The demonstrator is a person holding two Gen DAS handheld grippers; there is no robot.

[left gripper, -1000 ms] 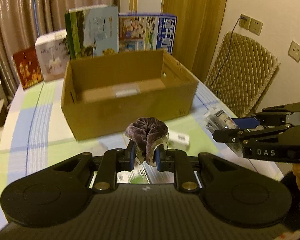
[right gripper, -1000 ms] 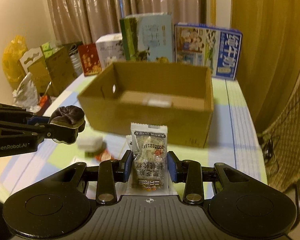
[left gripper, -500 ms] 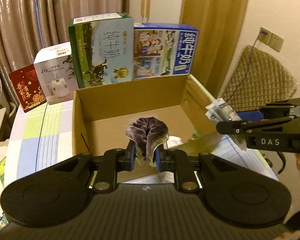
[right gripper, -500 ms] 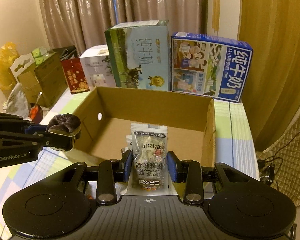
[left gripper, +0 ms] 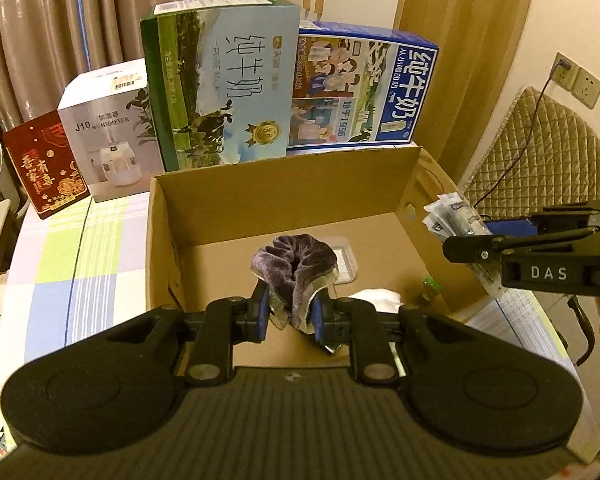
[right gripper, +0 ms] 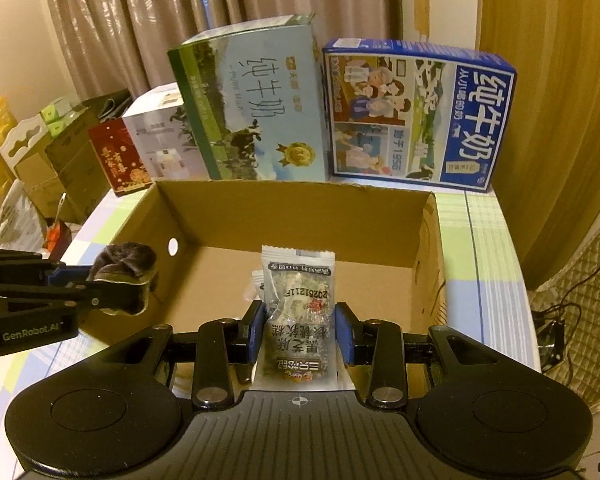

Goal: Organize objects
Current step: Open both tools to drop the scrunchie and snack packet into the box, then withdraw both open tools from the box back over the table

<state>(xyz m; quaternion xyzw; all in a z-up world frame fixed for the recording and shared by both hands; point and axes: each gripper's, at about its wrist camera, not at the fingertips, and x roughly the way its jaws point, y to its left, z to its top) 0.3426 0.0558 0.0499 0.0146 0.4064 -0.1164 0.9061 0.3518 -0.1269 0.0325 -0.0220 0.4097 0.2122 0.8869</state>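
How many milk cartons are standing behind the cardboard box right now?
2. The green milk carton stands behind the cardboard box's far wall toward the left; the blue milk carton stands just right of it. Others may be hidden.

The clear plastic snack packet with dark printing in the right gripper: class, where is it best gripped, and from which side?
Grip the clear plastic snack packet across its flat middle, pads on its two long edges, coming from its bottom end: it is long, thin and floppy, as the right gripper holds it.
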